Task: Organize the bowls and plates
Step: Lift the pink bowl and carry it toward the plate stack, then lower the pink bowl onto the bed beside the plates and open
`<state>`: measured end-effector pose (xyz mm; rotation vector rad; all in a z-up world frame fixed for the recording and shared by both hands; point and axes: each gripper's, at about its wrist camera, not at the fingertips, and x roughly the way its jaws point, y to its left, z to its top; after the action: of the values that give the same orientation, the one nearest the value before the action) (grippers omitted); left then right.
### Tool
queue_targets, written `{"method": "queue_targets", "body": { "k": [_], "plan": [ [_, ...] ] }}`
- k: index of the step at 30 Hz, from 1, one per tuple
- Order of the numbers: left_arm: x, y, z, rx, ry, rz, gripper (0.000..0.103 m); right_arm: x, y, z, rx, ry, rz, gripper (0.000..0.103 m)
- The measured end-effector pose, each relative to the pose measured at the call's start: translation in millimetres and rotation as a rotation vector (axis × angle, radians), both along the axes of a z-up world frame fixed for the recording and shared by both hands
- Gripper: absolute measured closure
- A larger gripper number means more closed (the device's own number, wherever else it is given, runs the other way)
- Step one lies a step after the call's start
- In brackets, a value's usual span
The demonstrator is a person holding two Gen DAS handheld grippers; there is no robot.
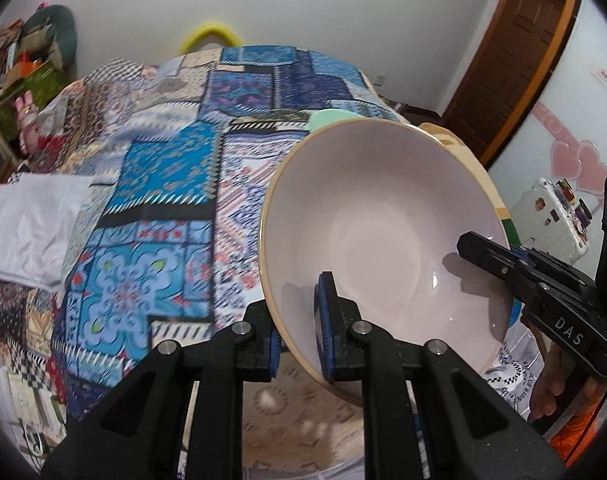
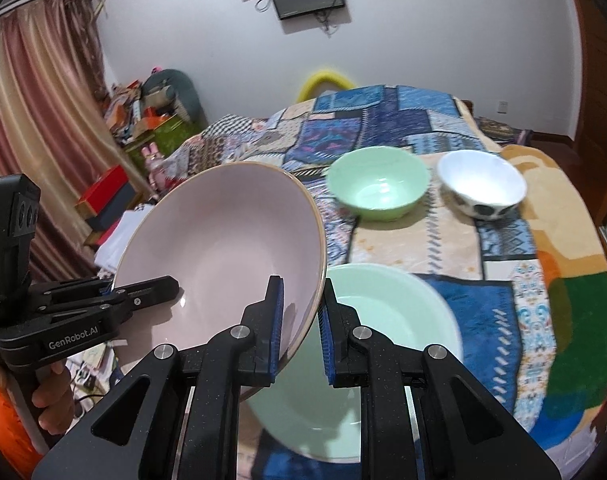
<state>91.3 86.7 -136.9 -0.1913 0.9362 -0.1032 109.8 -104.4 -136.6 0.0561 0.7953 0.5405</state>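
Left wrist view: you held the pink bowl (image 1: 383, 240) tilted in the air above the patchwork blanket (image 1: 163, 184), its hollow turned toward the camera. The left gripper (image 1: 299, 340) pinched the near rim, one blue pad inside the wall and one outside. The right gripper (image 1: 483, 250) reached in from the right, with one finger lying over the far rim; its other finger was hidden behind the bowl. Only a sliver of a green bowl (image 1: 329, 116) showed past the pink rim. Count here: one pink bowl, one green sliver.

Right wrist view: the right gripper (image 2: 301, 328) straddled the pink bowl's (image 2: 219, 248) rim, one pad inside and one outside. The outer pad appeared to stand slightly off the wall, so I cannot tell whether it was pressed home. The left gripper (image 2: 139, 294) held the opposite rim. Below lay a large green dish (image 2: 383, 312) on the blanket (image 2: 483, 312); farther back stood a small green bowl (image 2: 377, 184) and, just beside it, a white bowl (image 2: 481, 184) with dark spots. Count: four vessels — one pink, two green, one white.

Handling, as judged: the pink bowl looked glazed, rigid, slippery and breakable, with some weight. The rim was the only purchase — grip it squarely on two opposite sides and keep the tilt small.
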Motion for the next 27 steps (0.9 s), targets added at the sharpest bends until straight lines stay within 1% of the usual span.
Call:
{"method": "queue_targets", "body": {
  "k": [7, 15, 21, 27],
  "plan": [
    [-19.1, 29.3, -13.4, -0.001, 0.027, 0.053, 0.087, -4.8, 28.5, -12.4, -0.009, 0.032, 0.058, 0.088],
    [-32.5, 64.2, -36.8, -0.016, 0.079, 0.12, 0.087, -4.1, 64.0, -32.5, -0.037, 0.083, 0.131, 0.087],
    [-32.9, 85.7, -55.9, -0.029, 0.12, 0.165, 0.087, 0.2, 87.1, -49.6, -0.058, 0.12, 0.172, 0.087],
    [-24.7, 101.1, -76.6, -0.041, 0.156, 0.191, 0.087, 7.5, 100.5, -65.4, -0.078, 0.154, 0.19, 0.087]
  ]
}}
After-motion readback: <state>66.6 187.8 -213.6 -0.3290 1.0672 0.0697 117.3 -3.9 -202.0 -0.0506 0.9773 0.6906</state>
